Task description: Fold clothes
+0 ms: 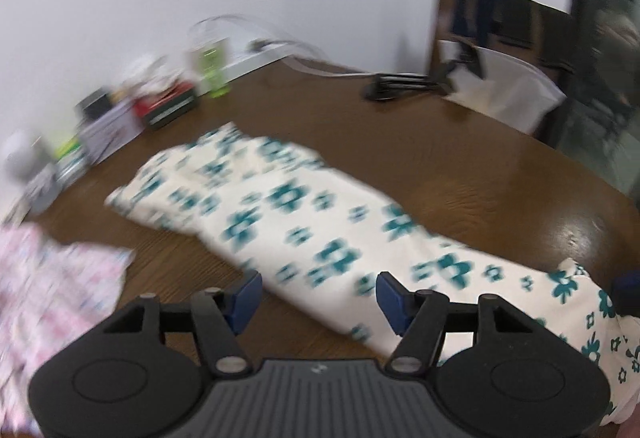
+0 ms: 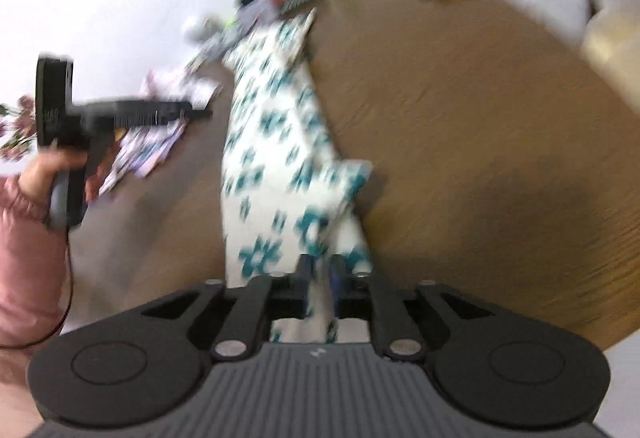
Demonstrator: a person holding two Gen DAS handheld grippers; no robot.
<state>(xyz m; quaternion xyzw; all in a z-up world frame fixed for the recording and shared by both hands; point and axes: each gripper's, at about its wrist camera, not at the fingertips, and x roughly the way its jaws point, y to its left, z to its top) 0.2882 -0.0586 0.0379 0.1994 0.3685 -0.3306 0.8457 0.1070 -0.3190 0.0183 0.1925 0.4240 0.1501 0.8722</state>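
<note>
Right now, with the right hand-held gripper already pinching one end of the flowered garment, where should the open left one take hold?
Take the near long edge of the flowered garment, coming from the front table side. The left hand-held gripper hovers open just before that edge, and the cloth lies flat and elongated there, so a thin pinch looks easiest.

Two wrist views above the brown table.
Both facing the far wall; shared: the floral garment.

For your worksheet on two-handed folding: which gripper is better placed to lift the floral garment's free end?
Left. The left gripper hovers open over the floral garment; the right gripper already clamps it.
</note>
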